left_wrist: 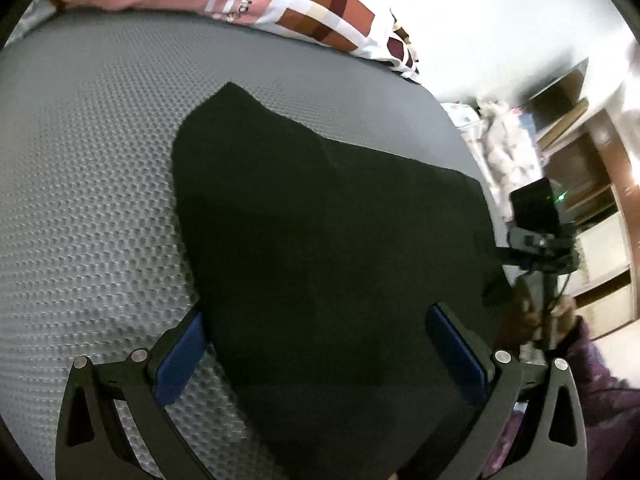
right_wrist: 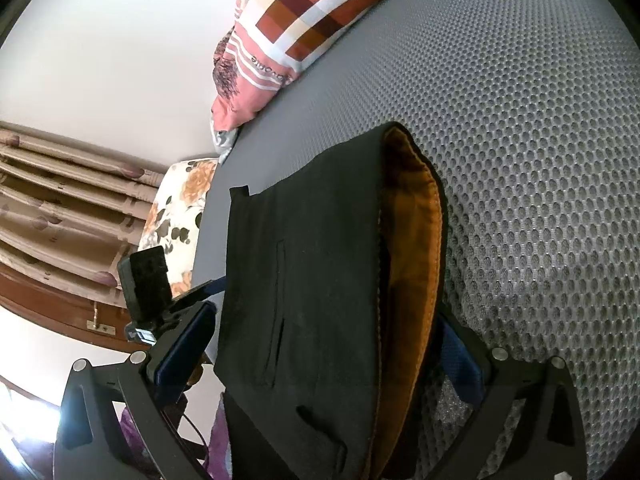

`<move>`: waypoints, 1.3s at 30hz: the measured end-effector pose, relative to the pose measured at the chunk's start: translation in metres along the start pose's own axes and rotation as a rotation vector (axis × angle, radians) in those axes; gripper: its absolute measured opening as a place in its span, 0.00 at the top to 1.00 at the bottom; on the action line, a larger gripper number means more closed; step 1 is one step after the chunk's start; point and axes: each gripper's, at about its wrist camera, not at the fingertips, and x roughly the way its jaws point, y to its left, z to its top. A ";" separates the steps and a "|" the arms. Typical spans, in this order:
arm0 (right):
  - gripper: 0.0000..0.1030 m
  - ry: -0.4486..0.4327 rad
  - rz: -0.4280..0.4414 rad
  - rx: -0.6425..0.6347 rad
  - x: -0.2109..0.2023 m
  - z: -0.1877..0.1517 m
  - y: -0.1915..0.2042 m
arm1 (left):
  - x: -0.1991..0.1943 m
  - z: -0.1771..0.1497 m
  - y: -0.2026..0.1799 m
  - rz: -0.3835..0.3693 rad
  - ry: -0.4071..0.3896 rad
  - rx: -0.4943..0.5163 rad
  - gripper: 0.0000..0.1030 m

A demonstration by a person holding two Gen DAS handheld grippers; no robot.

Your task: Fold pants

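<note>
Black pants (left_wrist: 320, 240) lie folded on a grey mesh mattress (left_wrist: 100, 160). In the right wrist view the waistband end (right_wrist: 312, 280) shows, with an orange lining (right_wrist: 416, 240) and a back pocket slit. My left gripper (left_wrist: 316, 356) is open, its blue pads (left_wrist: 180, 360) standing either side of the near pants edge. My right gripper (right_wrist: 320, 360) is open too, its jaws wide around the waistband end. The right gripper also shows in the left wrist view (left_wrist: 536, 240) at the pants' right edge, and the left gripper in the right wrist view (right_wrist: 148, 284).
A pink, white and brown patterned pillow (left_wrist: 280, 0) lies along the far edge of the mattress. A floral sheet (right_wrist: 180, 216) and curtains (right_wrist: 60, 200) are beyond the mattress side. A purple sleeve (left_wrist: 600, 400) shows at the lower right.
</note>
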 end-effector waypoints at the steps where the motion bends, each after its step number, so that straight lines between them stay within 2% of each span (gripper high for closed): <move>1: 0.01 0.005 0.002 0.001 0.000 0.000 0.000 | 0.000 0.002 0.001 -0.013 0.006 0.000 0.00; 6: 0.01 0.017 0.006 0.007 0.000 0.001 -0.002 | -0.006 0.008 0.021 -0.154 0.007 -0.099 0.00; 8: 0.01 0.022 0.006 0.001 0.001 0.001 -0.002 | -0.006 0.010 0.026 -0.232 0.001 -0.140 0.00; 10: 0.01 0.030 0.008 -0.001 0.002 0.001 -0.001 | -0.008 0.011 0.028 -0.351 -0.024 -0.172 0.00; 12: 0.00 0.046 0.013 -0.001 0.004 0.006 0.000 | -0.007 0.012 0.031 -0.398 -0.027 -0.180 0.00; 17: 0.00 0.101 0.045 -0.028 0.007 0.009 0.001 | -0.001 0.012 0.022 -0.329 0.024 -0.102 0.01; 19: 0.00 0.147 0.078 -0.031 0.008 0.012 -0.001 | -0.003 0.009 0.020 -0.325 0.022 -0.083 0.01; 21: 0.00 0.208 0.106 -0.016 0.009 0.017 -0.005 | 0.000 0.009 0.015 -0.302 0.057 -0.051 0.01; 25: 0.01 0.271 0.072 -0.012 0.019 0.022 -0.001 | 0.002 0.010 0.017 -0.339 0.049 -0.103 0.01; 28: 0.02 0.268 0.030 -0.051 0.024 0.020 0.008 | 0.001 0.010 0.020 -0.364 0.013 -0.141 0.01; 29: 0.05 0.264 0.010 -0.064 0.024 0.019 0.011 | 0.001 0.010 0.020 -0.342 0.008 -0.137 0.01; 30: 0.19 0.257 -0.014 -0.069 0.023 0.018 0.011 | 0.000 0.008 0.018 -0.287 0.005 -0.128 0.02; 31: 0.47 0.254 -0.045 -0.061 0.022 0.018 0.007 | -0.001 0.006 0.015 -0.244 0.003 -0.115 0.03; 32: 0.59 0.251 -0.066 -0.041 0.020 0.019 0.001 | -0.001 0.006 0.013 -0.228 0.007 -0.103 0.03; 33: 0.65 0.250 -0.047 -0.012 0.018 0.019 -0.007 | 0.000 0.007 0.011 -0.222 0.012 -0.101 0.03; 34: 0.68 0.248 -0.031 0.004 0.017 0.018 -0.014 | 0.001 0.009 0.011 -0.216 0.022 -0.104 0.03; 36: 0.68 0.247 -0.014 0.018 0.017 0.017 -0.016 | 0.001 0.010 0.013 -0.225 0.028 -0.125 0.03; 37: 0.63 0.255 0.002 0.025 0.018 0.019 -0.016 | 0.002 0.010 0.013 -0.232 0.026 -0.133 0.03; 39: 0.58 0.268 0.034 0.061 0.019 0.021 -0.019 | 0.002 0.010 0.015 -0.241 0.018 -0.145 0.03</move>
